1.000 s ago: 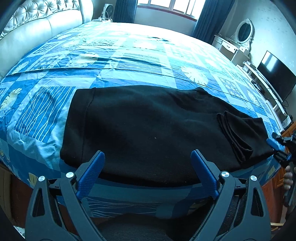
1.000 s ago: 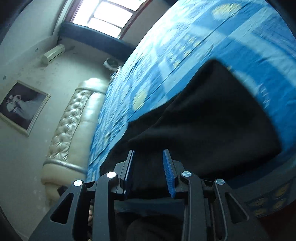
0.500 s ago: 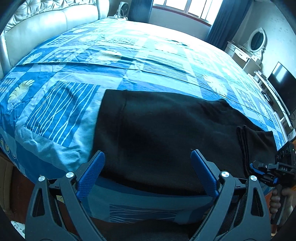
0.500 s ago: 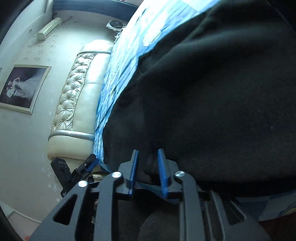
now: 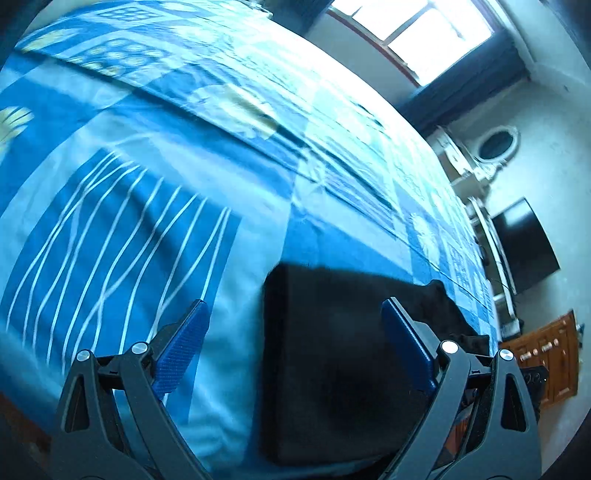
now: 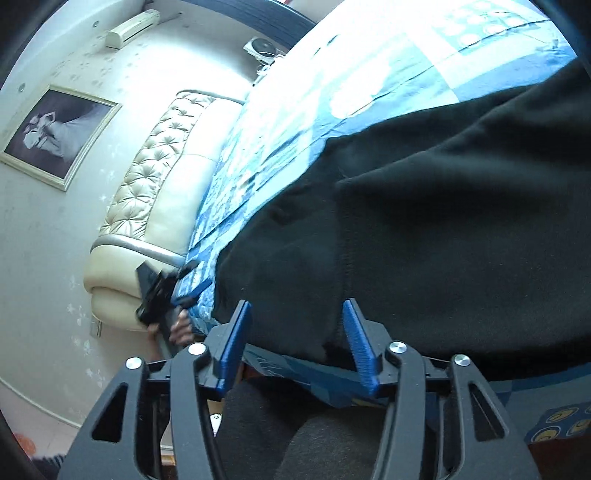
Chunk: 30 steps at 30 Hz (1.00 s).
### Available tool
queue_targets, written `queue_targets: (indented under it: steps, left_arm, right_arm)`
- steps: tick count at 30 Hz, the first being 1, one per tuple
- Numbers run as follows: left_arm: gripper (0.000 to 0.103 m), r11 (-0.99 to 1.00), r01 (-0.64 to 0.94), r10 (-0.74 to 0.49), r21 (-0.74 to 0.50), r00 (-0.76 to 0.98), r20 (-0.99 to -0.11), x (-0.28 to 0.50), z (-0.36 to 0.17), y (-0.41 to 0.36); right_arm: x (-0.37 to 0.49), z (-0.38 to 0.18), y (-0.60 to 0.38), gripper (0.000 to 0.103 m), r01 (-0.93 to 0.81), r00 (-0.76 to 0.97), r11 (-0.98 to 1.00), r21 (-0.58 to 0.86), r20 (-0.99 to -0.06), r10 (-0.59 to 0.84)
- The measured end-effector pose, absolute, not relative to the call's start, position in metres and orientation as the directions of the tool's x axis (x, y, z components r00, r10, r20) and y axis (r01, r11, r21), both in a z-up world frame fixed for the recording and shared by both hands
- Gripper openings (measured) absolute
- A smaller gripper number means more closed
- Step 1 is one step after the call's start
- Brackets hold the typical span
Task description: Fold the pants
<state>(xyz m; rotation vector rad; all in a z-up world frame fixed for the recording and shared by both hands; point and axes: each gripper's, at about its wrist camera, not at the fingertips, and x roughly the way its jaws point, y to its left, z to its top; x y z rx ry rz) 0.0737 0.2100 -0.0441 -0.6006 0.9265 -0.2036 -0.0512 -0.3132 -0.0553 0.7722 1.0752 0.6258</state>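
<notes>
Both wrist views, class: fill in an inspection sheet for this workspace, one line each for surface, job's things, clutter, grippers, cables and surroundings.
Surface: bed with a blue patterned bedspread, lightly wrinkled.
Job's things: black pants lying at the bed's near edge, one layer folded over another.
Clutter: nothing seen on the bedspread.
Grippers: left gripper open, one end of the pants in front of its fingers; right gripper opening, pants edge between its fingers, not pinched.
Cables: nothing clearly seen.
Surroundings: tufted headboard, framed picture, window, oval mirror, dark screen.
</notes>
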Motion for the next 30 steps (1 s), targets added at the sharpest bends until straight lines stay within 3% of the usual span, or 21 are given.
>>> queue_targets:
  steps: [9,17,21,24,27,29,30]
  left_arm:
    - [0.094,0.791,0.073,-0.565,-0.608,0.471,-0.678,0.153,-0.077,0.208]
    - [0.094,0.681,0.202,-0.717,-0.704,0.377,-0.586,0.112,-0.081,0.199]
    - [0.093,0.576,0.204,-0.799,-0.791,0.342,-0.494,0.081,-0.085,0.192]
    - [0.084,0.534,0.199,-0.83,-0.822,0.31,-0.464,0.061,-0.086,0.177]
    - [0.077,0.575,0.188,-0.802,-0.796,0.321,-0.503,0.054,-0.087,0.159]
    - [0.063,0.578,0.141,-0.791,-0.804,0.337,-0.51,0.056,-0.091,0.153]
    - [0.047,0.577,0.109,-0.788,-0.81,0.335,-0.516,0.058,-0.095,0.153]
  right_arm:
    - [-0.051,-0.061,-0.298,0.058,-0.039,0.334,0.58,0.814,-0.536,0.775]
    - [-0.049,-0.067,-0.302,0.061,-0.02,0.331,0.555,0.832,-0.518,0.789]
    - [-0.053,-0.065,-0.303,0.061,-0.024,0.328,0.555,0.831,-0.518,0.79]
    - [-0.057,-0.064,-0.304,0.061,-0.025,0.328,0.554,0.832,-0.517,0.79]
    - [-0.061,-0.064,-0.305,0.064,-0.026,0.33,0.556,0.831,-0.518,0.789]
    - [-0.062,-0.064,-0.305,0.065,-0.022,0.331,0.555,0.832,-0.517,0.789]
    - [-0.063,-0.065,-0.305,0.065,-0.021,0.332,0.555,0.832,-0.518,0.788]
